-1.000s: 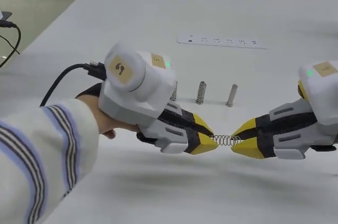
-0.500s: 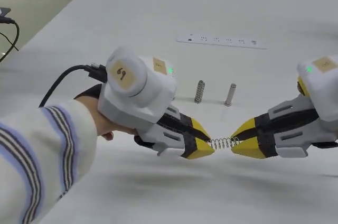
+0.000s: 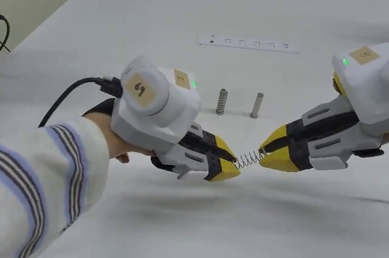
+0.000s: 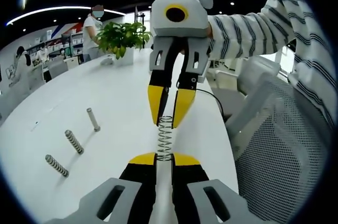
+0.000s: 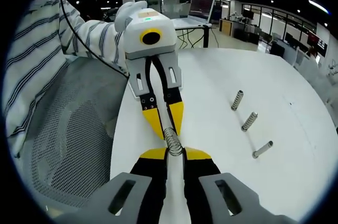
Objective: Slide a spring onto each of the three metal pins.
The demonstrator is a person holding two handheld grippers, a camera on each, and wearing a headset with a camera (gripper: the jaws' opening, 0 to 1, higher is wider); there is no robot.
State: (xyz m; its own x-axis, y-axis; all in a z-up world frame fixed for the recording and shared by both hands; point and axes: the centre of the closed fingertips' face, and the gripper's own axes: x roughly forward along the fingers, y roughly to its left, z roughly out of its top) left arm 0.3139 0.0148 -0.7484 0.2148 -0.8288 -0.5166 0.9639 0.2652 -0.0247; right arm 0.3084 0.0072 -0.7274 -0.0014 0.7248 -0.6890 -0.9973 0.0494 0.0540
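The left gripper (image 3: 233, 169) and right gripper (image 3: 264, 148) are each clamping an end of the spring (image 3: 249, 159). It is bridging their tips.

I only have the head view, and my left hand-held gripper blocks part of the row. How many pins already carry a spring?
Observer: Two. The left gripper view shows a third pin at the row's end, already wearing a spring.
Operator: Is the loose spring held at both ends?
Observer: Yes. In that view the left hand-held gripper is shut on one end of the loose spring, and the right hand-held gripper is shut on the other.
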